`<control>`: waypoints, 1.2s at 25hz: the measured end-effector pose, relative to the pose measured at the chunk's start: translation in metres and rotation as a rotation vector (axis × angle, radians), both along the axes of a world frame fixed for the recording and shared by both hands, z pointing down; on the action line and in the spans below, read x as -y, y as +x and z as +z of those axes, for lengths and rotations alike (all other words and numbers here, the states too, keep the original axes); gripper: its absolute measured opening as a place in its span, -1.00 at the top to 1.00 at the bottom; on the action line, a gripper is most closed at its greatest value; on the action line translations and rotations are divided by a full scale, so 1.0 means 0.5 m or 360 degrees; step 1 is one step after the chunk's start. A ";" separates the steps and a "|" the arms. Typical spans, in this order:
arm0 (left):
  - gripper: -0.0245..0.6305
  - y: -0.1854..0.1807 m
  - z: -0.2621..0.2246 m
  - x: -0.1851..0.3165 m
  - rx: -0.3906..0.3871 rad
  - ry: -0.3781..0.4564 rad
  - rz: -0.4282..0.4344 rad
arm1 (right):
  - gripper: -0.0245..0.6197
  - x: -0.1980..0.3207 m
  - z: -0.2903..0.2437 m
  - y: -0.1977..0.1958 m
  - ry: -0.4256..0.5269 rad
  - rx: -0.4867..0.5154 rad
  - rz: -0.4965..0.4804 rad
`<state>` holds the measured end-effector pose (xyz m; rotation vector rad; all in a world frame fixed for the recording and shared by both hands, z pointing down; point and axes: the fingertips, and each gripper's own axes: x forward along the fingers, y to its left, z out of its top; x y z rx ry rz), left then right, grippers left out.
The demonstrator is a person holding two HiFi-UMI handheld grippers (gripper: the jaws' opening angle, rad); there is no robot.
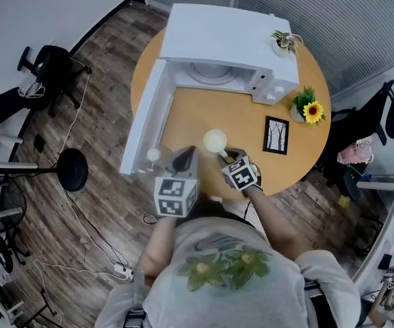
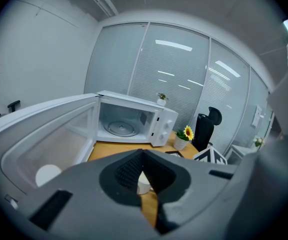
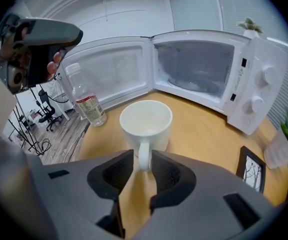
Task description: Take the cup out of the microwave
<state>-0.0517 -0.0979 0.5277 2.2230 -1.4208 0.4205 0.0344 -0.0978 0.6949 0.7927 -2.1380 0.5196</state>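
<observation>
A white cup point(image 1: 215, 141) stands upright on the round wooden table point(image 1: 190, 118), in front of the open white microwave point(image 1: 224, 46). In the right gripper view the cup point(image 3: 145, 121) is close, its handle toward me. My right gripper point(image 3: 141, 166) has its jaws on either side of the handle, with a thin gap at each pad, so it is open. From above, that gripper point(image 1: 224, 153) sits just below the cup. My left gripper point(image 1: 185, 157) hovers to the cup's left with its jaw tips together and nothing between them. The microwave cavity point(image 3: 199, 69) holds only its glass turntable.
The microwave door point(image 1: 146, 118) swings out over the table's left side. A clear water bottle point(image 3: 86, 101) stands by the door. A framed picture point(image 1: 276, 134) and a potted sunflower point(image 1: 310, 109) sit to the right. A small plant point(image 1: 284, 42) tops the microwave.
</observation>
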 end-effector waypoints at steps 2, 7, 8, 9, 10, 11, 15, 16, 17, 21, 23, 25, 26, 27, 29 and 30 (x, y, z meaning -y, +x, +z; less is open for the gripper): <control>0.92 0.000 0.001 -0.001 0.0002 -0.0002 0.0002 | 0.55 -0.005 -0.005 0.001 -0.0028 0.0019 0.0013; 0.92 0.001 -0.005 0.000 0.0008 0.0006 0.0009 | 0.55 -0.010 -0.041 0.014 -0.0003 0.0074 0.0076; 0.92 0.002 -0.007 0.001 0.0008 0.0010 0.0010 | 0.55 -0.011 -0.052 0.017 0.0009 0.0088 0.0091; 0.92 0.003 -0.009 0.001 0.0008 0.0013 0.0012 | 0.55 -0.012 -0.063 0.020 0.0019 0.0106 0.0105; 0.92 0.004 -0.011 0.001 0.0009 0.0017 0.0014 | 0.55 -0.013 -0.074 0.021 0.0029 0.0126 0.0121; 0.91 0.005 -0.013 0.001 0.0010 0.0021 0.0016 | 0.55 -0.014 -0.087 0.023 0.0038 0.0148 0.0136; 0.91 0.012 -0.019 0.004 0.0011 0.0034 0.0027 | 0.55 -0.013 -0.148 0.024 0.0093 0.0272 0.0197; 0.92 0.014 -0.020 0.004 0.0011 0.0039 0.0030 | 0.55 -0.012 -0.166 0.023 0.0113 0.0304 0.0211; 0.92 0.015 -0.022 0.004 0.0011 0.0044 0.0033 | 0.55 -0.011 -0.184 0.022 0.0135 0.0332 0.0223; 0.92 0.024 -0.030 0.006 0.0011 0.0062 0.0040 | 0.55 -0.005 -0.249 0.021 0.0216 0.0412 0.0262; 0.92 0.029 -0.033 0.009 0.0011 0.0075 0.0039 | 0.62 -0.001 -0.281 0.022 0.0257 0.0444 0.0282; 0.92 0.036 -0.038 0.011 0.0011 0.0084 0.0043 | 0.74 0.003 -0.315 0.026 0.0312 0.0481 0.0303; 0.92 0.040 -0.041 0.012 0.0009 0.0089 0.0048 | 0.77 0.006 -0.332 0.028 0.0344 0.0498 0.0316; 0.92 0.044 -0.045 0.014 0.0006 0.0096 0.0053 | 0.81 0.009 -0.349 0.031 0.0377 0.0509 0.0330; 0.91 0.052 -0.050 0.017 -0.0005 0.0105 0.0063 | 0.86 0.013 -0.377 0.037 0.0433 0.0526 0.0348; 0.92 0.056 -0.052 0.018 -0.0013 0.0108 0.0067 | 0.87 0.013 -0.389 0.038 0.0454 0.0534 0.0348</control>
